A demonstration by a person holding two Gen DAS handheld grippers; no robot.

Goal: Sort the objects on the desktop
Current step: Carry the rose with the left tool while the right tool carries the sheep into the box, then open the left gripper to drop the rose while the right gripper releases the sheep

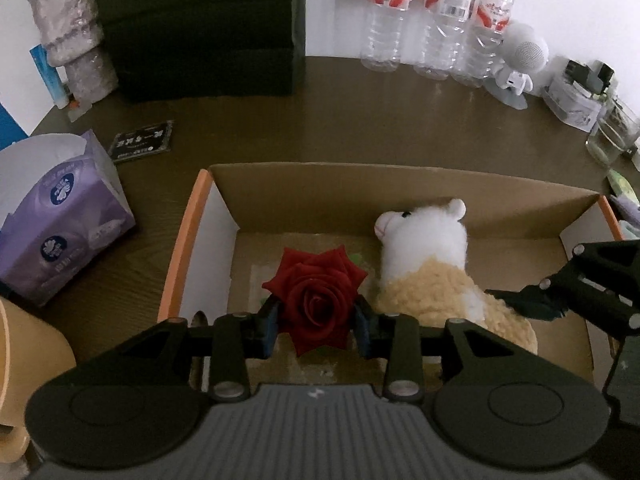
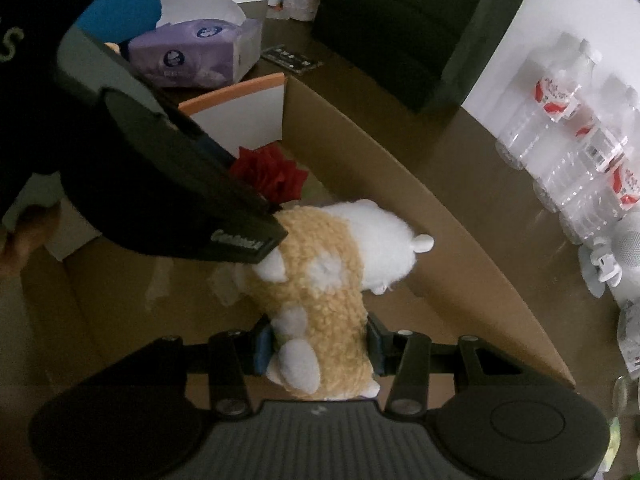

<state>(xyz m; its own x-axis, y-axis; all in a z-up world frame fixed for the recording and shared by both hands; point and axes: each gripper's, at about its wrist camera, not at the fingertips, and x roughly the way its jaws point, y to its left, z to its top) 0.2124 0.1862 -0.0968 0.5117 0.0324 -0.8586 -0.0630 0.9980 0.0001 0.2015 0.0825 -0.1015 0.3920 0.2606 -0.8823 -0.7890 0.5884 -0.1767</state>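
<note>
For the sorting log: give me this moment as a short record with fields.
left gripper: shut on rose, over the box
right gripper: shut on plush sheep
box: open cardboard, holds the sheep
on table: tissue pack, bottles, black card, jar

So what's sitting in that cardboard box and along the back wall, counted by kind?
Red rose, in the cardboard box, between the left gripper fingers: 1
Plush sheep, in the box, between the right gripper fingers: 1
Clear water bottles along the wall: 3 visible
Total: 5
</note>
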